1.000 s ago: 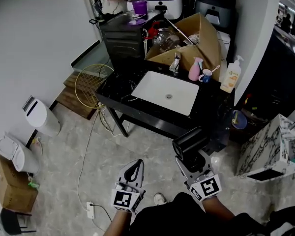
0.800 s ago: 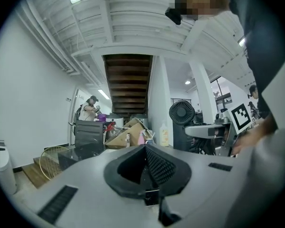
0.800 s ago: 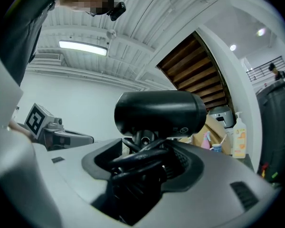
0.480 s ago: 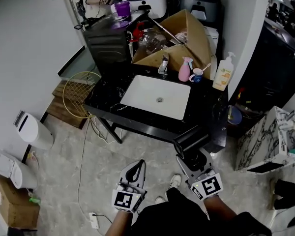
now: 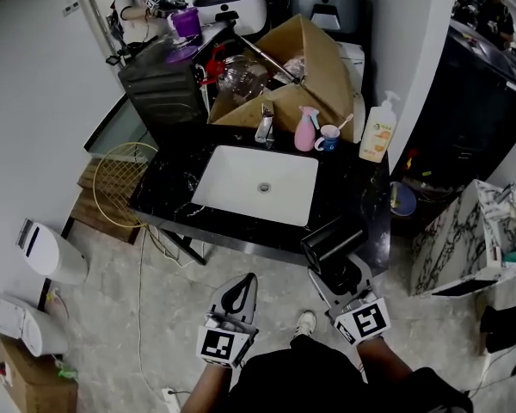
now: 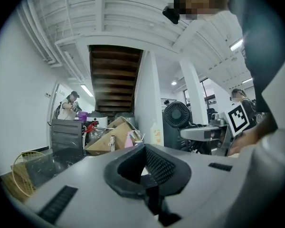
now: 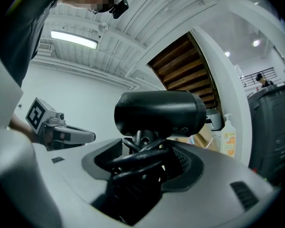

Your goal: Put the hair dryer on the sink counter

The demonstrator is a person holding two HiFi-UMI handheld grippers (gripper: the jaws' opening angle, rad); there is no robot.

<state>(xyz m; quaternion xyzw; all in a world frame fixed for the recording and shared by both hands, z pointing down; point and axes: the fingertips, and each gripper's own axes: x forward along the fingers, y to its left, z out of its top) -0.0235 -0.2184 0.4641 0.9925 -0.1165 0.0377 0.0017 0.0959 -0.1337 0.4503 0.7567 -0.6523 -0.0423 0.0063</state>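
**Hair dryer held in the right gripper at the near right edge of the sink counter**

The black sink counter (image 5: 165, 186) fills the middle of the head view, and its white basin (image 5: 256, 183) sits at centre. A bare strip of stone lies right of the basin, with bottles along the back edge.

The black hair dryer (image 5: 334, 241) is in the lower middle of the frame, overlapping the counter's near right edge. Its barrel lies crosswise, and its handle points down toward the person.

The right gripper (image 5: 340, 275) is clamped on the handle and its looped cord. From here the bare strip lies straight up the frame, so this hand is the nearer one.

The left gripper (image 5: 239, 292) hangs lower left with its jaws closed together on nothing, in front of the counter.
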